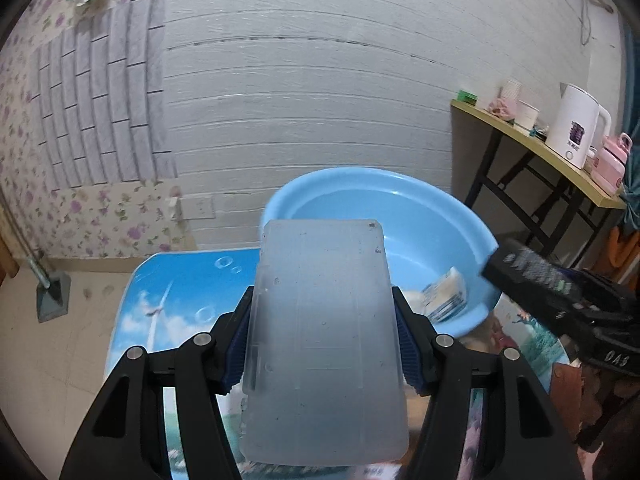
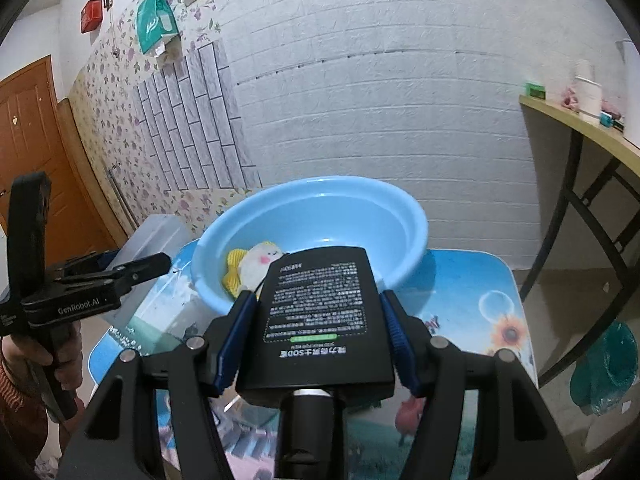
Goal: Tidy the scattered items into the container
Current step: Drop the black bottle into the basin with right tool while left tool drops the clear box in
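My left gripper (image 1: 322, 308) is shut on a frosted translucent plastic box (image 1: 324, 340), held above the printed blue table (image 1: 180, 292) in front of the light blue basin (image 1: 420, 224). A blue-and-white packet (image 1: 444, 292) lies in the basin. My right gripper (image 2: 318, 300) is shut on a flat black bottle (image 2: 320, 312) with white print, its cap toward the camera, just short of the basin (image 2: 320, 216). A yellow and white plush toy (image 2: 256, 264) lies inside. The left gripper (image 2: 136, 272) with the frosted box (image 2: 160, 232) shows at the left, and the black bottle (image 1: 532, 276) at the right.
A side table (image 1: 520, 136) by the wall carries a white kettle (image 1: 572, 128), cups and a pink bottle. A brown door (image 2: 28, 140) is far left. A teal bin (image 2: 604, 368) sits on the floor. A small pink object (image 2: 408, 412) lies on the table.
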A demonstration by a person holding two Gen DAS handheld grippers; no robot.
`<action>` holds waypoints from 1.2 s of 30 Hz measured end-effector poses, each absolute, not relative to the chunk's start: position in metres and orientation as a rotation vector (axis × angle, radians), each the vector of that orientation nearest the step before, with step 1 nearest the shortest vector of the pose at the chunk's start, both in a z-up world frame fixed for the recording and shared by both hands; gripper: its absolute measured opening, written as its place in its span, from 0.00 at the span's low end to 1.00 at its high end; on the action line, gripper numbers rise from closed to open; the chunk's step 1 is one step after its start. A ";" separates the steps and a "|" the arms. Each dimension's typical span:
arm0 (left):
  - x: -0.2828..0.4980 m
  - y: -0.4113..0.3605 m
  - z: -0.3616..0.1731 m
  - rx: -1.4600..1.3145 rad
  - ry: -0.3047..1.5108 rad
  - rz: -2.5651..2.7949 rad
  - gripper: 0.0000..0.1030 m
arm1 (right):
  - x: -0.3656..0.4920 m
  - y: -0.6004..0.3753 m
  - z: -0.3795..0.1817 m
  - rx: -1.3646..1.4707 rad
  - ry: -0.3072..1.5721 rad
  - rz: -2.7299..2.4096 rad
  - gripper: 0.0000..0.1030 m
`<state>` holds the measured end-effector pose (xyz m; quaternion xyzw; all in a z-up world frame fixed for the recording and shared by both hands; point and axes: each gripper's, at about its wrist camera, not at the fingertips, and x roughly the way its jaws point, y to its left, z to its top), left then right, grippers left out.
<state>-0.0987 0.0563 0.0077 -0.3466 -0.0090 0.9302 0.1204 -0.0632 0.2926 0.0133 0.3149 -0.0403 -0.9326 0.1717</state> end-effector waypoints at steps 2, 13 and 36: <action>-0.106 0.068 0.008 -1.013 0.000 2.697 0.60 | -0.072 0.291 0.011 0.903 -0.110 -2.639 0.60; -0.140 0.111 -0.005 -1.049 0.123 2.601 0.60 | -0.121 0.279 -0.008 0.996 -0.083 -2.581 0.60; -0.113 0.089 0.007 -0.984 0.082 2.653 0.76 | -0.108 0.297 -0.002 0.962 -0.160 -2.570 0.61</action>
